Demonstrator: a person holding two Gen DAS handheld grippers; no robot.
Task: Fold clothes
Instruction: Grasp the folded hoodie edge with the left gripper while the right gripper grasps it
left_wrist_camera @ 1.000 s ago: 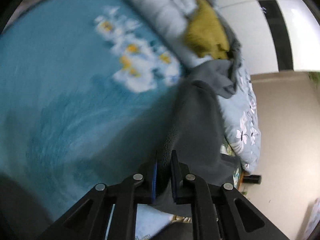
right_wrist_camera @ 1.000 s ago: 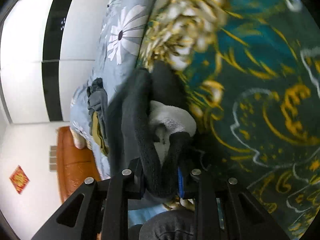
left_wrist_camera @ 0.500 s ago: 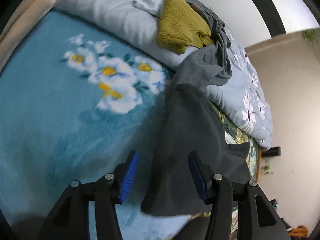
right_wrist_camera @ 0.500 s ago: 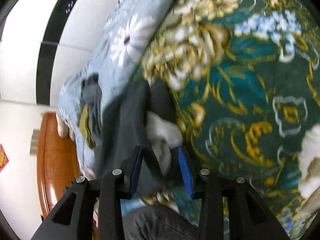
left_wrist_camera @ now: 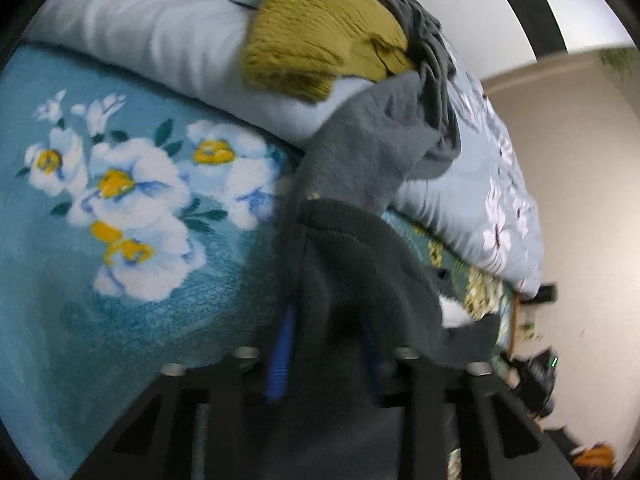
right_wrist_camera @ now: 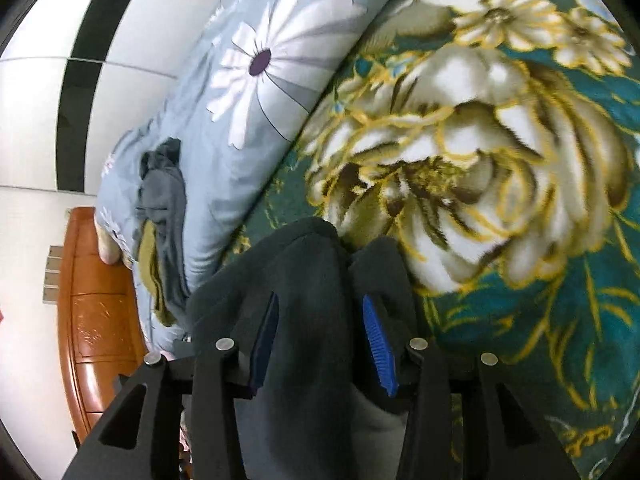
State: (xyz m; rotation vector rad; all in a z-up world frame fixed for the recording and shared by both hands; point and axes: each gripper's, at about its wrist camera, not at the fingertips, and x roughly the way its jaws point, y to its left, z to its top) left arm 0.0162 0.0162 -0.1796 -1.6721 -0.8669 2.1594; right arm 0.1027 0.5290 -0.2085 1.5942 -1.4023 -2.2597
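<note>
Nearest: left gripper [left_wrist_camera: 326, 344] jaws parted, dark grey fleece garment [left_wrist_camera: 360, 264] bunched between pads; contact uncertain, view blurred. Right gripper [right_wrist_camera: 320, 336] jaws likewise parted, same garment's thick fold lying between them, not pinched. Garment rests on floral blanket [left_wrist_camera: 120, 208] of bed, rumpled, no flat fold evident. Farther: mustard knit [left_wrist_camera: 320, 32] and grey top [left_wrist_camera: 432, 56] heaped on pale duvet [left_wrist_camera: 140, 36], untouched. Judgement: task at early stage; most folding outstanding.

Low in the frame of the left wrist view, our left gripper [left_wrist_camera: 326, 344] holds its blue-padded jaws parted. At the bottom centre of the right wrist view, our right gripper [right_wrist_camera: 322, 338] likewise stands with jaws spread.
</note>
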